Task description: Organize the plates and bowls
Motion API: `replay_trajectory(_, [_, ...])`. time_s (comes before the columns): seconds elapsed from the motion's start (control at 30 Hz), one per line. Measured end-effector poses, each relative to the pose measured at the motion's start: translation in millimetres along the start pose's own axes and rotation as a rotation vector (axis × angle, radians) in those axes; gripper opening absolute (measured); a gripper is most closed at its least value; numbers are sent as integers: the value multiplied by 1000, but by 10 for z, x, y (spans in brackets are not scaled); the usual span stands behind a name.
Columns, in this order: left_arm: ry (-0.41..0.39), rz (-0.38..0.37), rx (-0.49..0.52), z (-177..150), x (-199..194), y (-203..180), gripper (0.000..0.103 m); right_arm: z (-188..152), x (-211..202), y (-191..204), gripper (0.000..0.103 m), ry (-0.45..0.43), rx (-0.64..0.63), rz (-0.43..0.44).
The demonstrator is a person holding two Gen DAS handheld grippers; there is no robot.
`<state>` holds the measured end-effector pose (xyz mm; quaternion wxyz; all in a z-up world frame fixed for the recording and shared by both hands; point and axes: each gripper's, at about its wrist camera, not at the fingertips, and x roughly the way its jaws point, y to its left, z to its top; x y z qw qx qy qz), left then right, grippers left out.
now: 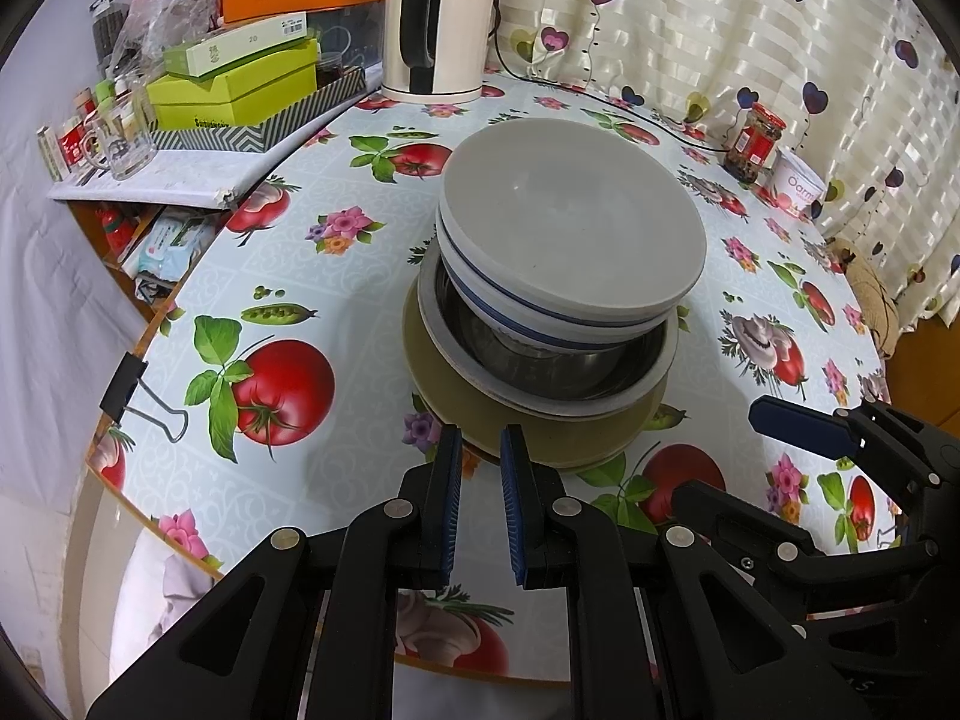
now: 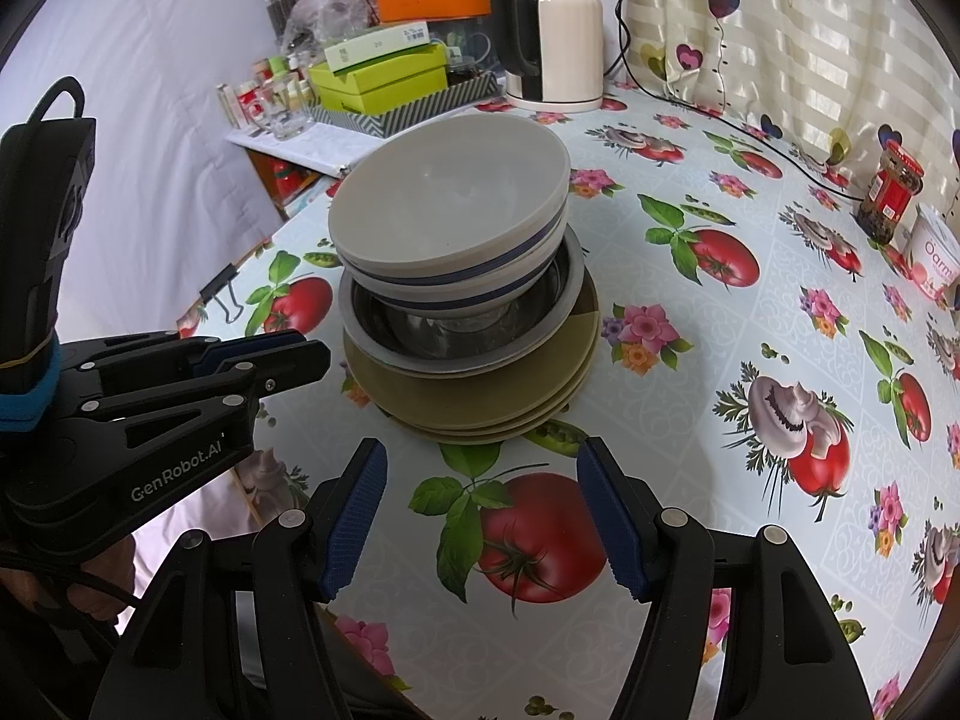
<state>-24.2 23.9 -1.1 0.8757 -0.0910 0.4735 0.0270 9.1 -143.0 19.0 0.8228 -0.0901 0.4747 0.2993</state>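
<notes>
Already the sorting looks close to finished, judging by how things lie: everything sits in one pile near the middle of the table [image 1: 288, 264], which is covered with a cloth printed with tomatoes and flowers. At the bottom lie several olive plates [image 2: 480, 402], stacked flat. On them rests a steel bowl [image 2: 462, 330] with a pale rim, and inside that nest two white bowls with blue stripes [image 2: 450, 222], the top one sitting slightly off-centre and tilted a little toward the left side of the pile. No other plate or bowl shows loose on the table in either view, so what remains is probably only straightening the top bowls or drawing back.

The left gripper [image 1: 481, 450] hovers just in front of the plates' near edge, its blue pads a narrow gap apart and holding nothing. The right gripper [image 2: 480, 480] sits nearer the table edge, clear of the pile, jaws wide apart and empty.

Behind the pile stand a kettle [image 1: 438, 30], green boxes [image 1: 234, 84] and a jar [image 2: 891, 189], none of them in the way.
</notes>
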Motion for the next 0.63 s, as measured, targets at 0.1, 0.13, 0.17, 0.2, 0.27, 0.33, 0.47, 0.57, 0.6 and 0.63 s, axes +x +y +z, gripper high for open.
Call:
replay_trajectory(0.1, [0, 0, 0, 9, 1, -3, 14, 1, 0, 0, 67, 0, 0, 0])
replay_trajectory(0.13, [0, 0, 1, 5, 2, 8, 14, 2, -1, 0, 67, 0, 0, 0])
replay_trajectory(0.17, [-1, -1, 1, 1, 2, -11, 14, 0, 1, 0, 67, 1, 0, 0])
replay_trajectory(0.2, [0, 0, 2, -5, 4, -1, 14, 0, 0, 0, 67, 0, -1, -1])
replay_trajectory(0.27, [0, 0, 1, 9, 4, -13, 14, -3, 1, 5, 67, -2, -6, -5])
replay_trajectory(0.33, [1, 0, 2, 6, 5, -3, 14, -11, -4, 35, 67, -4, -17, -11])
replay_trajectory(0.47, [-4, -3, 2, 6, 4, -9, 14, -17, -16, 42, 67, -6, -26, -12])
replay_trajectory(0.57, [-12, -3, 6, -40, -22, -29, 14, -16, -16, 40, 67, -6, -25, -12])
replay_trajectory(0.6, [-12, -3, 5, -50, -31, -22, 14, -19, -15, 37, 67, -6, -23, -11])
replay_trajectory(0.63, [-10, -2, 4, -58, -33, -17, 14, -14, -19, 28, 67, -6, -23, -11])
